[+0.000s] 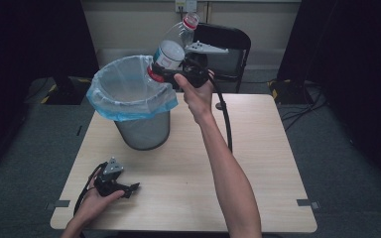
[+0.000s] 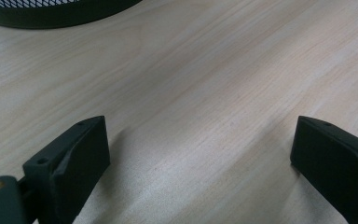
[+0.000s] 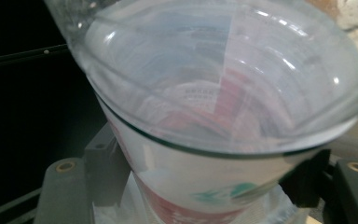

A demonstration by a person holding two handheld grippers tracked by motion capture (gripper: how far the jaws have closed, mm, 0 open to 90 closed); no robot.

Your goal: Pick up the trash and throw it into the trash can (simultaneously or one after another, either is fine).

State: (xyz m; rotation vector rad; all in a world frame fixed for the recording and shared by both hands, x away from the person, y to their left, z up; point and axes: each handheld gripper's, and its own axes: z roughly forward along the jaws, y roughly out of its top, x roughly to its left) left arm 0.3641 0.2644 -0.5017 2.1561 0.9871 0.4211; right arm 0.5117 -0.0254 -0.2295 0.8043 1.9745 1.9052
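A bin [image 1: 144, 130] is set on the table [image 1: 258, 163] toward its far left. A bottle [image 1: 171, 52] is held tilted above the bin's right rim by the right gripper [image 1: 178, 72] — behind it, a chair [image 1: 228, 44]. The left gripper [image 1: 114, 182] is rested on the table near its front left edge — well apart from the bin.

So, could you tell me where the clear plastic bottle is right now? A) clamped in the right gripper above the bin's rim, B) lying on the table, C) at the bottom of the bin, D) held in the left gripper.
A: the right gripper clamps the bottle at the lined bin.
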